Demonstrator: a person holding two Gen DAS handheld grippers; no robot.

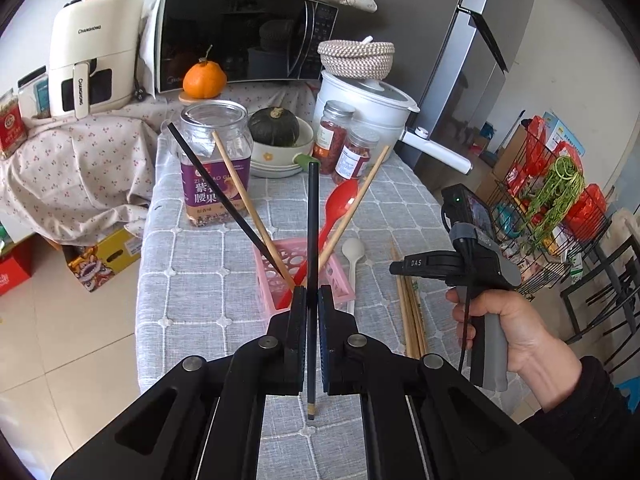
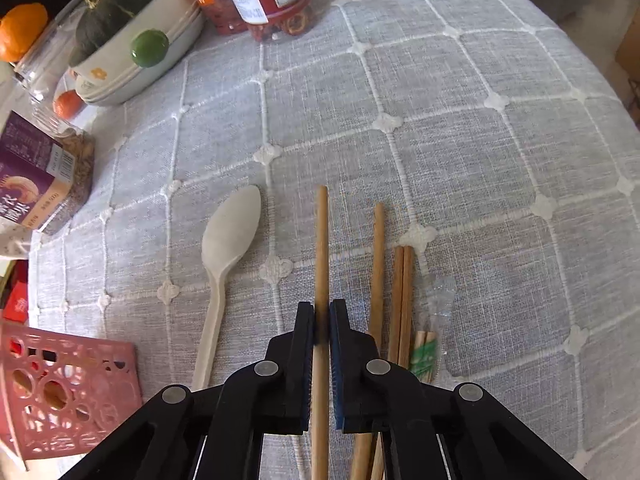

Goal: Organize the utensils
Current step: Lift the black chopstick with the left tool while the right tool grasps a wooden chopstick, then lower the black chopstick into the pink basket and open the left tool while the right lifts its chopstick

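Note:
My left gripper is shut on a black chopstick, held upright above the pink basket. The basket holds a red spoon, another black chopstick and two wooden chopsticks. My right gripper is shut on a wooden chopstick over the grey tablecloth. Beside it lie several more wooden chopsticks and a wrapped pair. A beige spoon lies to its left; the basket shows at lower left.
A cashew jar, a bowl with a dark squash, two spice jars, a white pot, an orange and a microwave crowd the table's far end. A wire rack stands right.

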